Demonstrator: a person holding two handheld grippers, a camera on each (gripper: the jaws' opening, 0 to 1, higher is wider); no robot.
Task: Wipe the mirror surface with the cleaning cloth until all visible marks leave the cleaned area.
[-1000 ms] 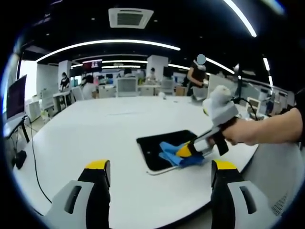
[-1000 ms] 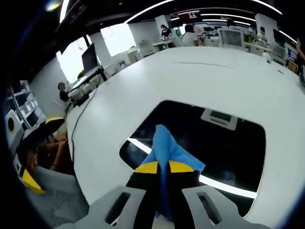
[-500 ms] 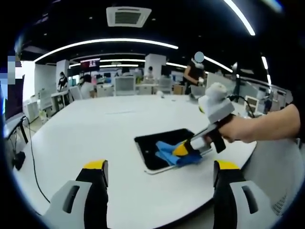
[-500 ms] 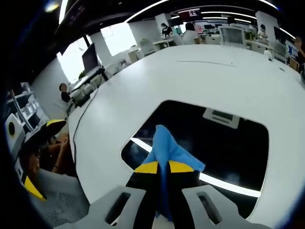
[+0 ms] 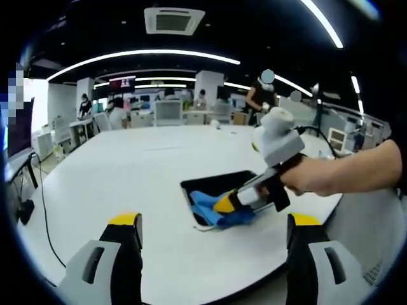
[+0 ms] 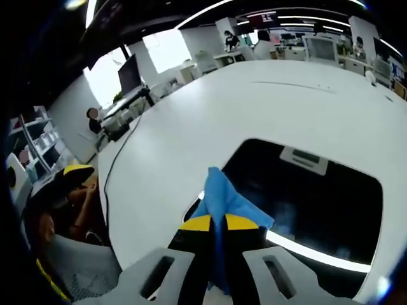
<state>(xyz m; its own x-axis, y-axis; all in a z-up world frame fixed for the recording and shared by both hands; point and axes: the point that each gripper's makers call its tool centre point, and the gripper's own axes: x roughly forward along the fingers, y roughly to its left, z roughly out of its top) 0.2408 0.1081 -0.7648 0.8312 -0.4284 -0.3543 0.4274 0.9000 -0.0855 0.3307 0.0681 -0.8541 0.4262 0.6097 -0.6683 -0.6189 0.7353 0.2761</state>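
The dark rectangular mirror (image 5: pixel 219 187) is laid flat on the broad white counter (image 5: pixel 114 184). The right gripper (image 6: pixel 216 223) is angled down at the mirror's near corner, its jaws pinched on the crumpled blue cleaning cloth (image 6: pixel 222 200). It is gripped by a hand (image 5: pixel 321 175) reaching in from the right. The left gripper (image 5: pixel 210 222) is held level over the counter, apart from the mirror, with jaws spread wide.

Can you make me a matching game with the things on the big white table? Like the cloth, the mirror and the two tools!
Things:
1. cleaning cloth
2. mirror
3. left tool
4. table

Descriptions:
A. open, holding nothing
B. blue, pinched in the right tool
C. white and wide
D. dark and shiny, lying flat on the table

Pairs: 1-B, 2-D, 3-A, 4-C
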